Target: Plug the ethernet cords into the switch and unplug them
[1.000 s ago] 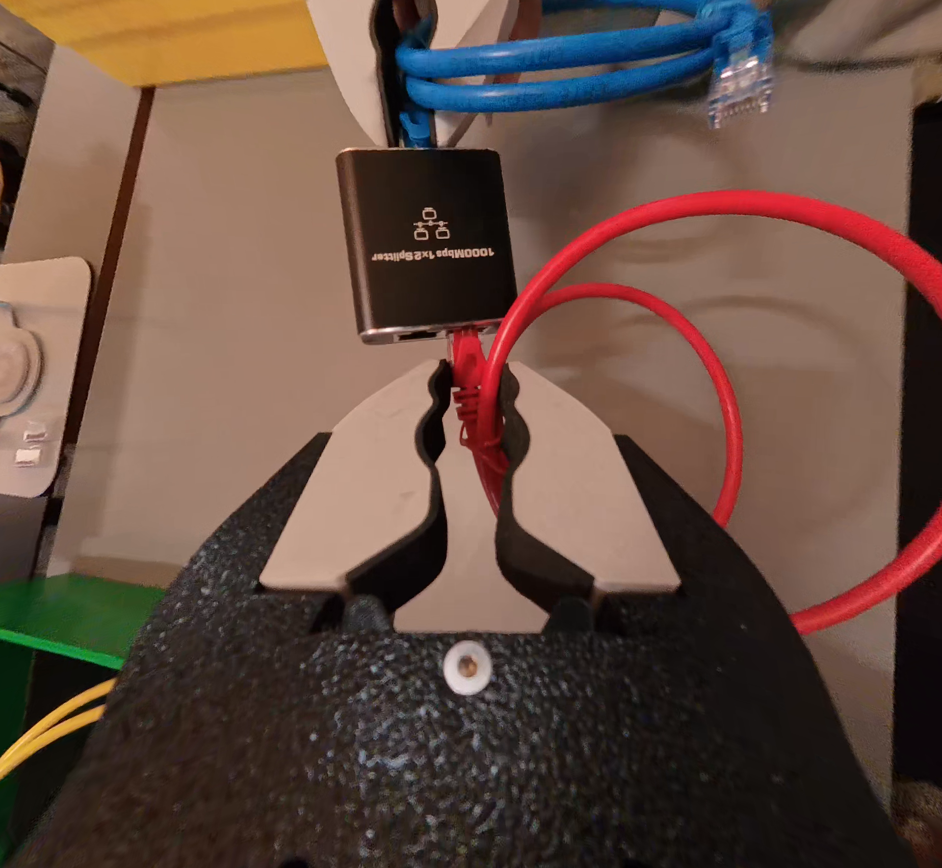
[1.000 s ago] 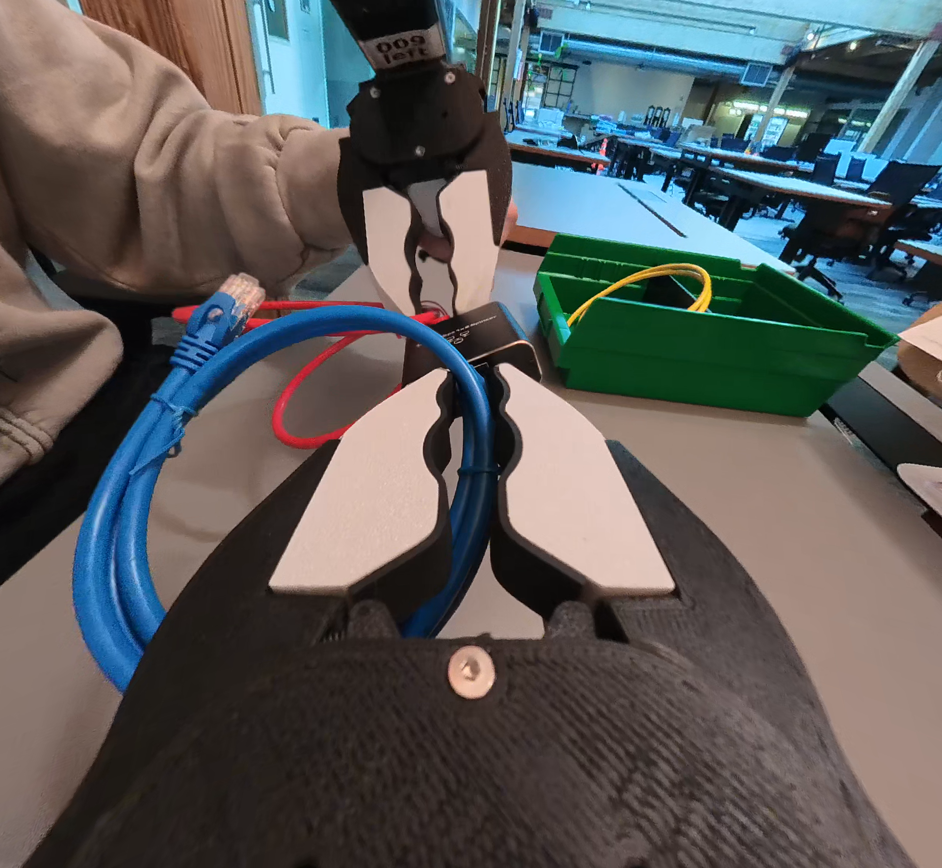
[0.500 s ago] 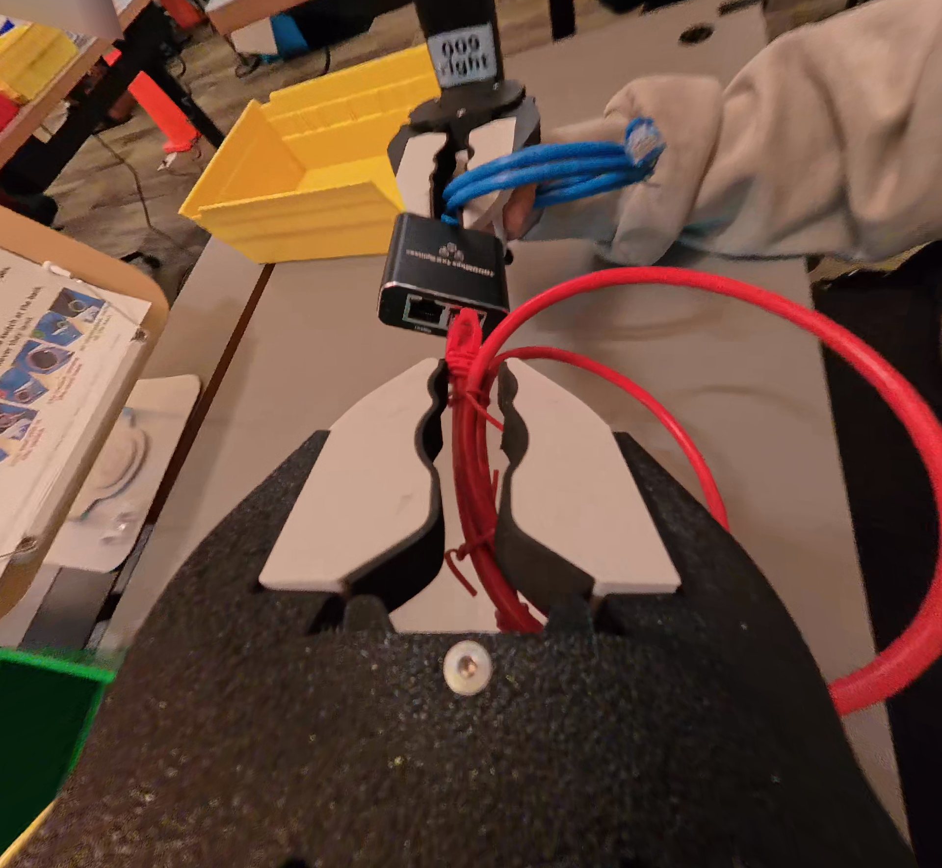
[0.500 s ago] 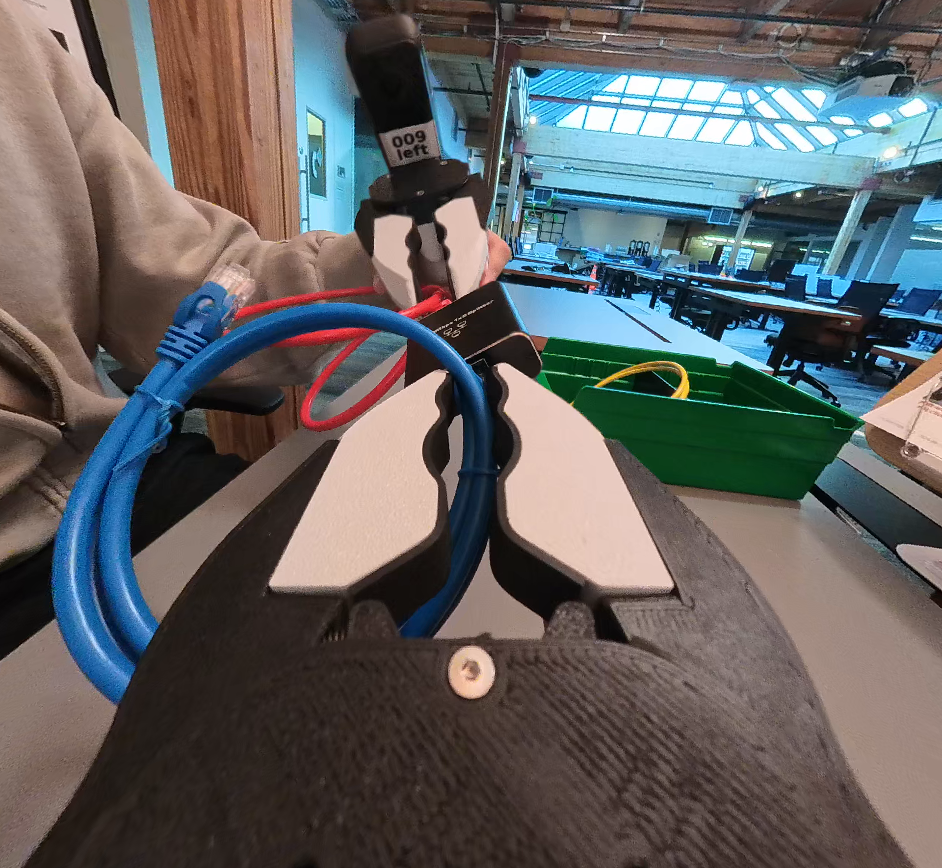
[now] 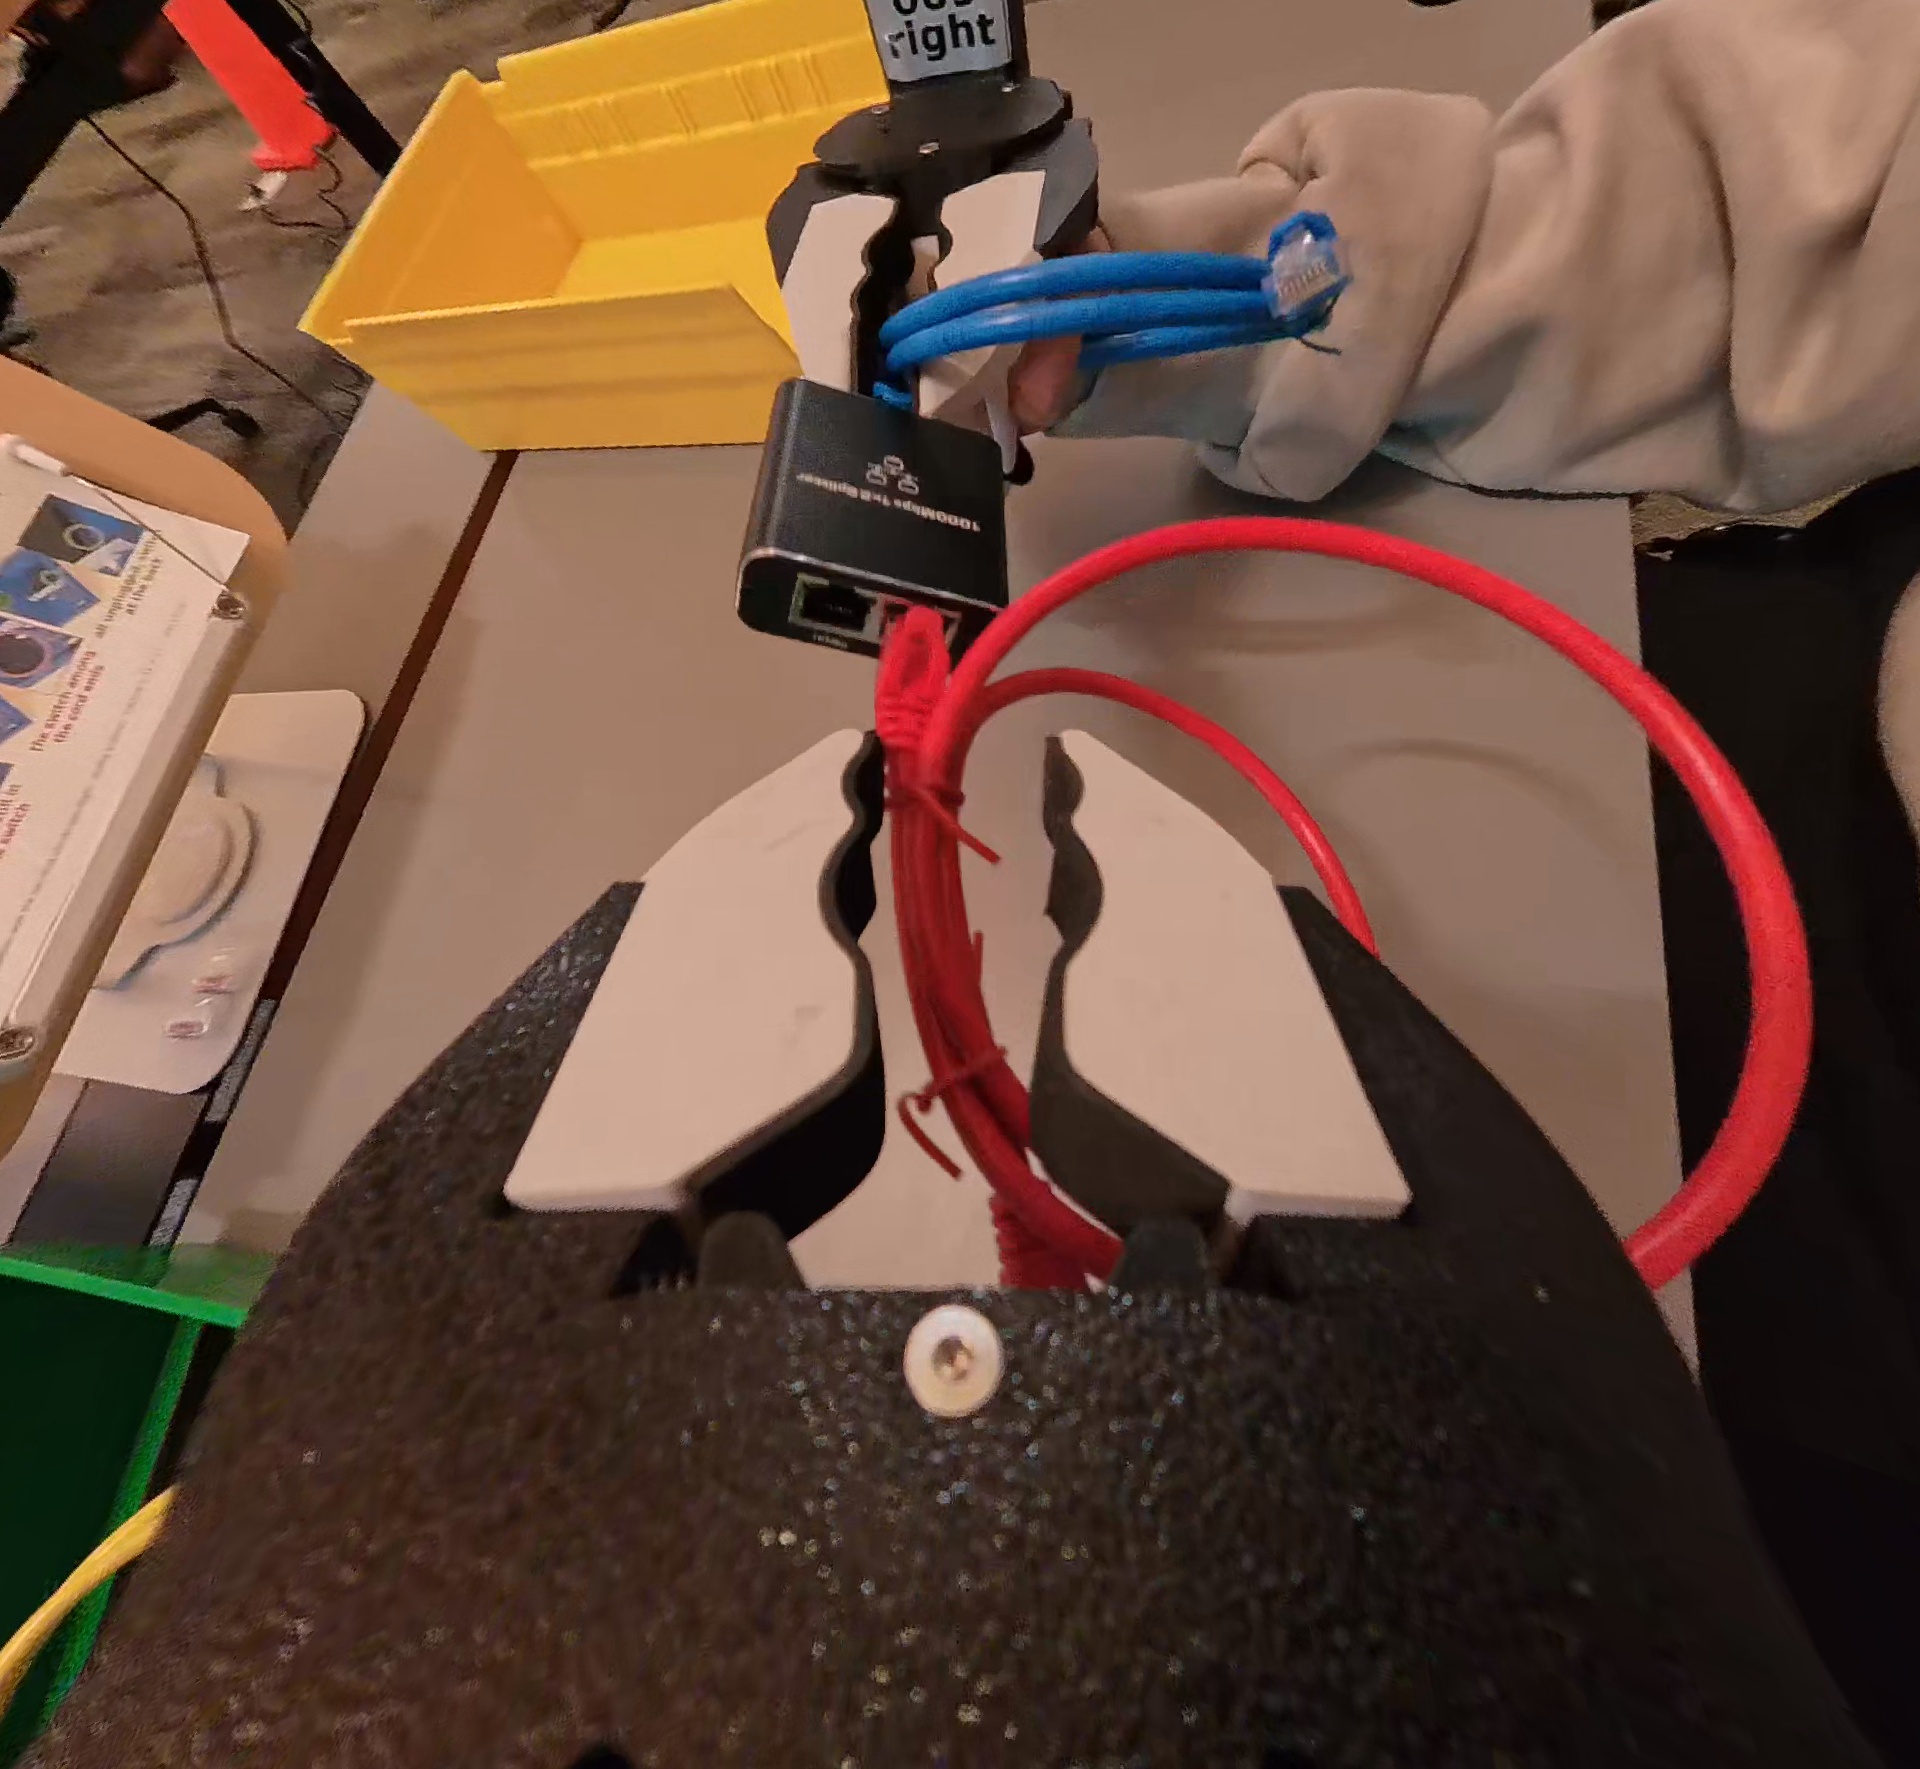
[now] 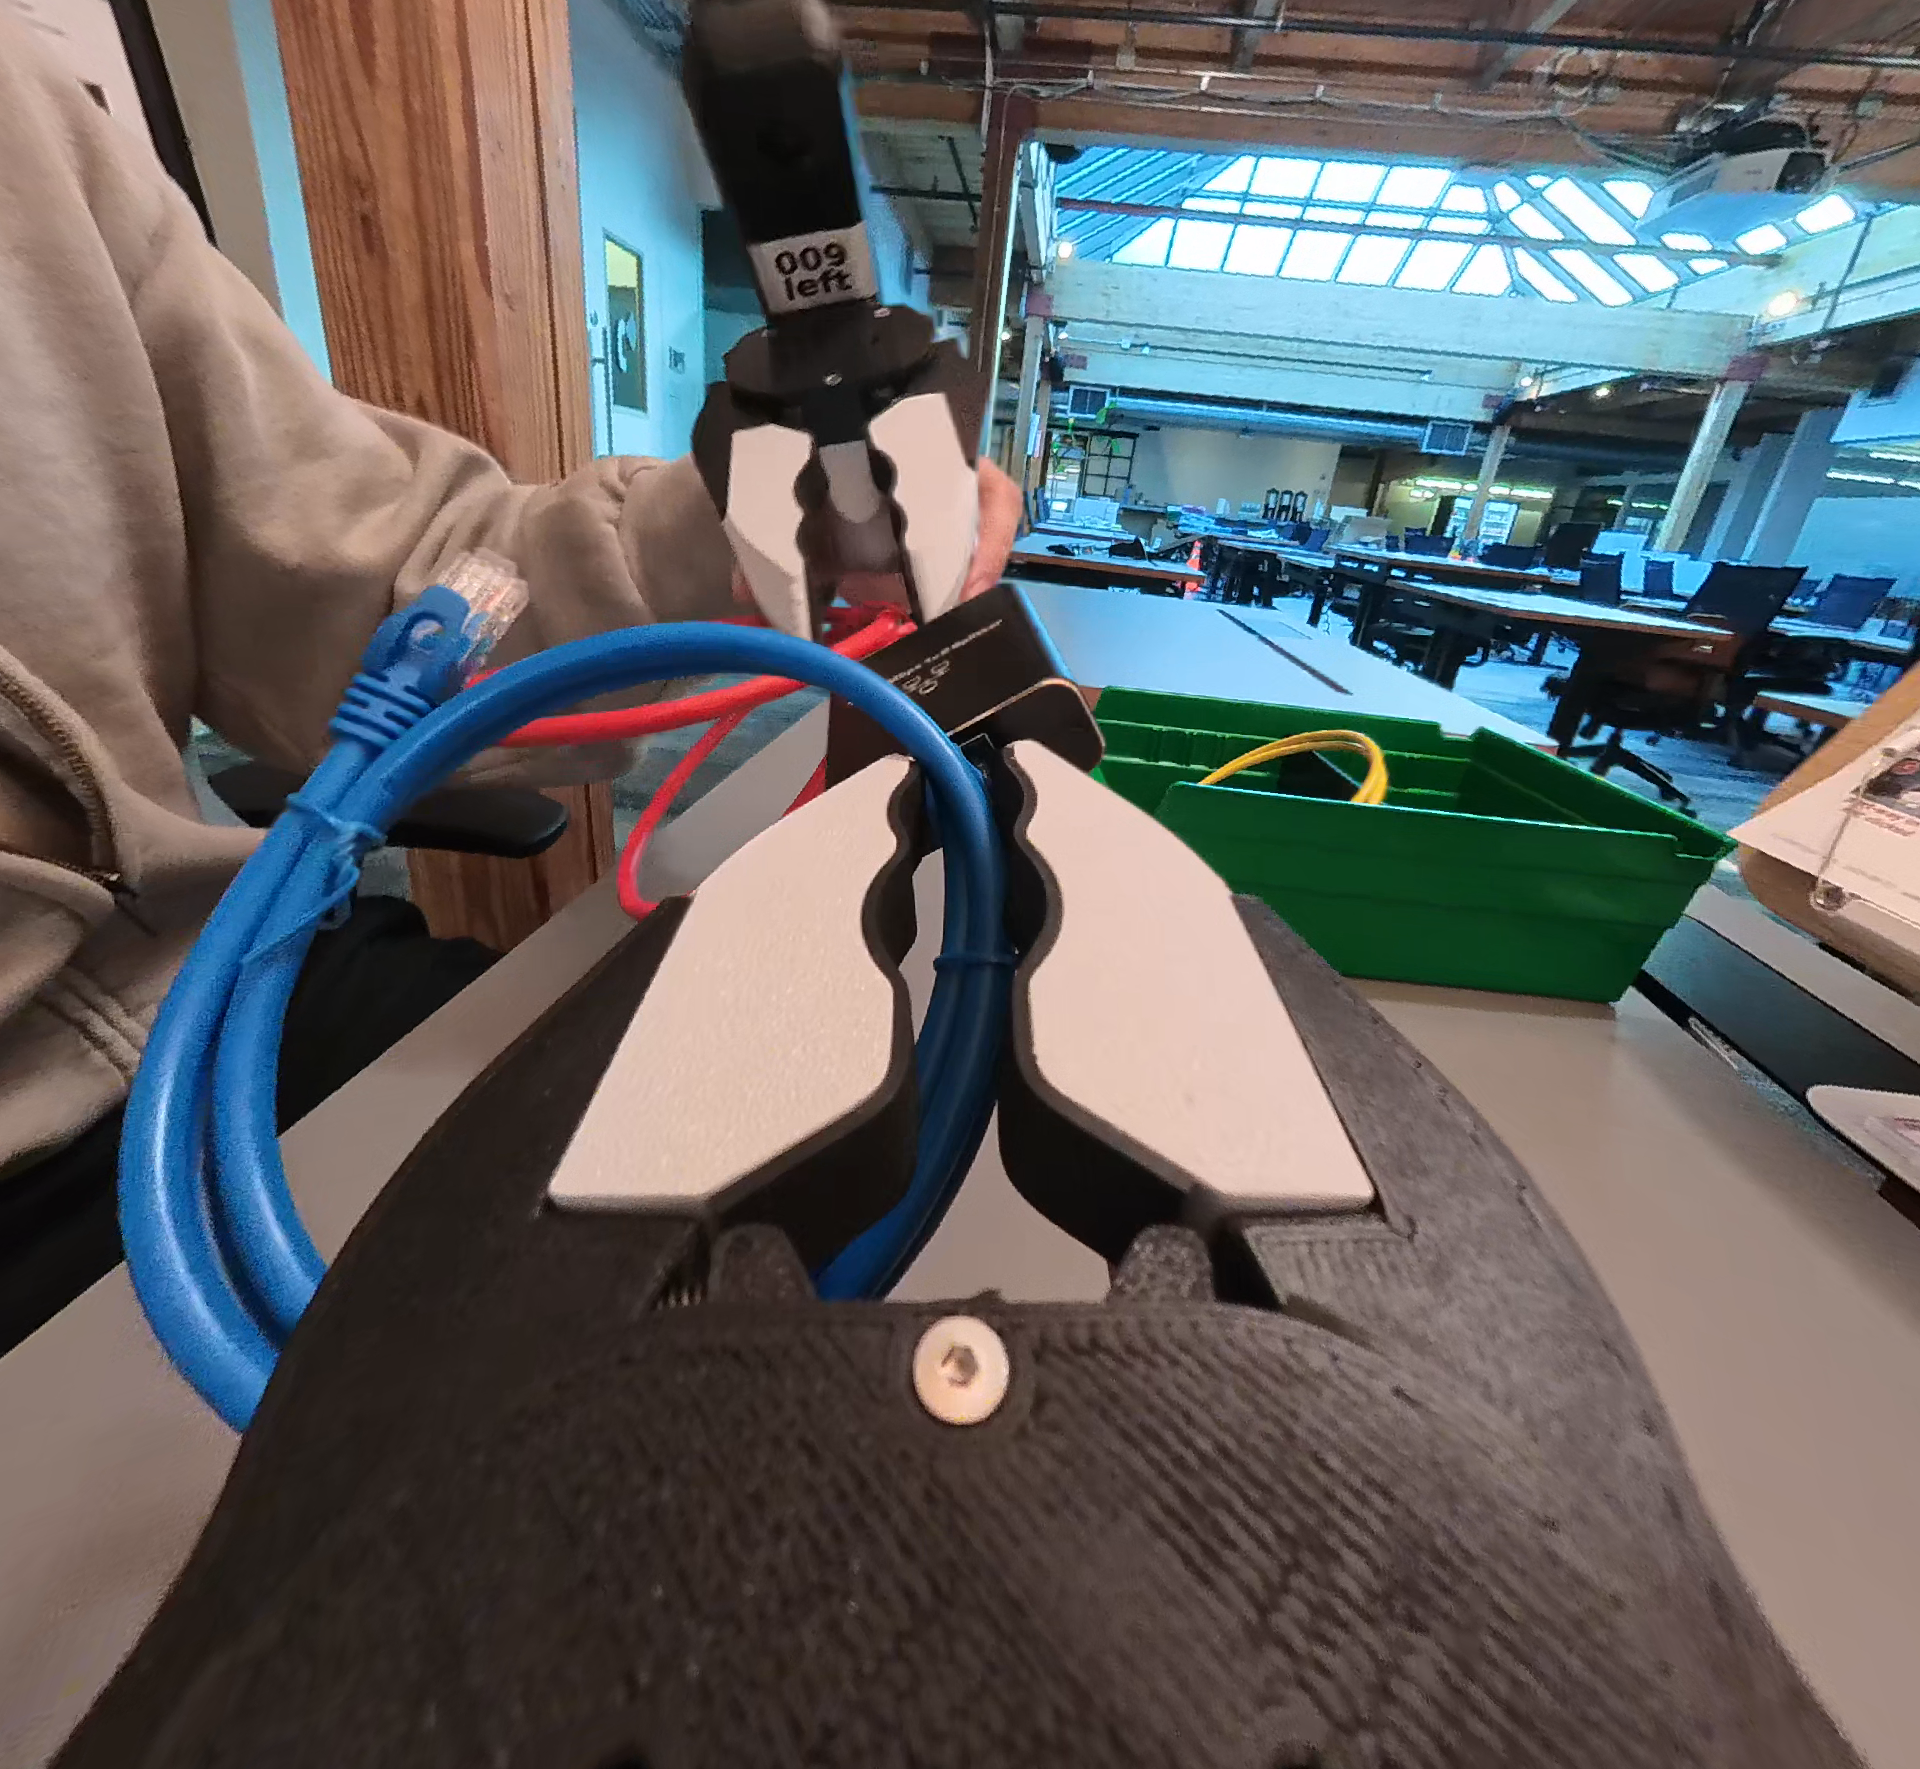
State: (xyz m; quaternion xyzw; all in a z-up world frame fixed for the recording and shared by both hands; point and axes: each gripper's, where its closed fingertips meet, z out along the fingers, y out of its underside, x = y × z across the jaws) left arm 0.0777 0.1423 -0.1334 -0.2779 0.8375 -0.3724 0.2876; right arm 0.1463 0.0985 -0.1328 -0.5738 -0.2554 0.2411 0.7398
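Left wrist view: left claw [image 5: 956, 753] parted around red cord [image 5: 940, 940], plugged into switch [image 5: 883, 514] above surface [image 5: 644, 680]. Right claw [image 6: 961, 769] clamped on blue cord [image 6: 961, 888] at far port. Likely unplugging next: regrip, then pull straight.

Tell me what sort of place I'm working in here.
Probably a large open-plan office or lab in a converted industrial building: rows of desks with office chairs, skylights under timber beams, and parts bins on the grey table.

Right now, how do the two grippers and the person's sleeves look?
Each gripper, left and right, has a rough black, grainy body, a silver screw in the middle and two light grey fingers with wavy black inner pads. Black handles carry a white label. The sleeves are beige sweatshirt cloth.
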